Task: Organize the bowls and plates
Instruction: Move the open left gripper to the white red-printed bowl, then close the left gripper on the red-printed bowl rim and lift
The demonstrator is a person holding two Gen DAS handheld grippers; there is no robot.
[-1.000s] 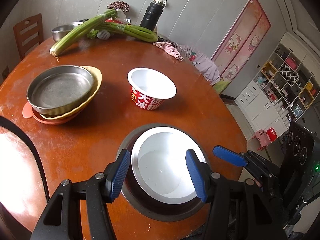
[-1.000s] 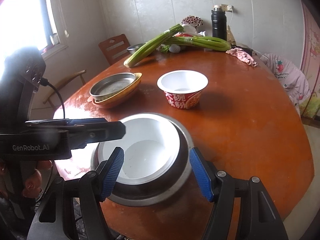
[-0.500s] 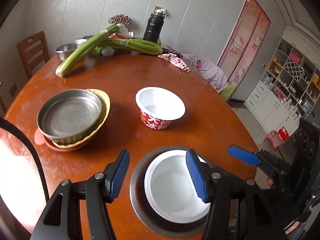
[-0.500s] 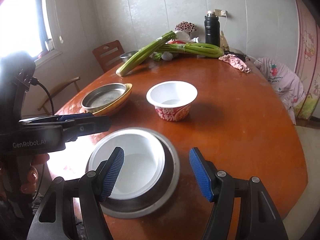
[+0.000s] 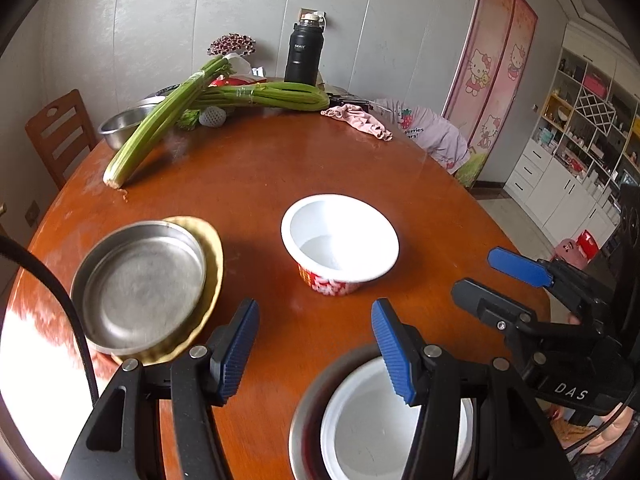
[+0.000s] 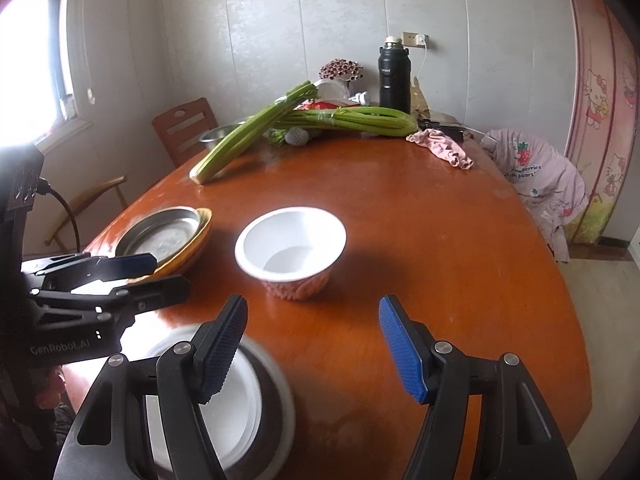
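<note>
A white bowl (image 5: 372, 428) sits nested in a steel bowl (image 5: 308, 412) at the table's near edge; it also shows in the right wrist view (image 6: 236, 404). A red-and-white paper bowl (image 5: 340, 244) stands mid-table, also in the right wrist view (image 6: 291, 251). A steel dish (image 5: 140, 284) lies stacked on a yellow plate (image 5: 212, 256) at the left. My left gripper (image 5: 316, 348) is open and empty above the table beside the nested bowls. My right gripper (image 6: 314, 350) is open and empty, just behind the paper bowl.
Celery bunches (image 5: 160, 128), a steel basin (image 5: 124, 124), a black flask (image 5: 303, 56) and a pink cloth (image 5: 356, 120) lie at the table's far side. A wooden chair (image 5: 56, 136) stands at the left. Shelving (image 5: 580, 136) is to the right.
Both grippers have pulled back and risen from the nested bowls, which have slid toward the bottom of both views. The bowls stay on the table.
</note>
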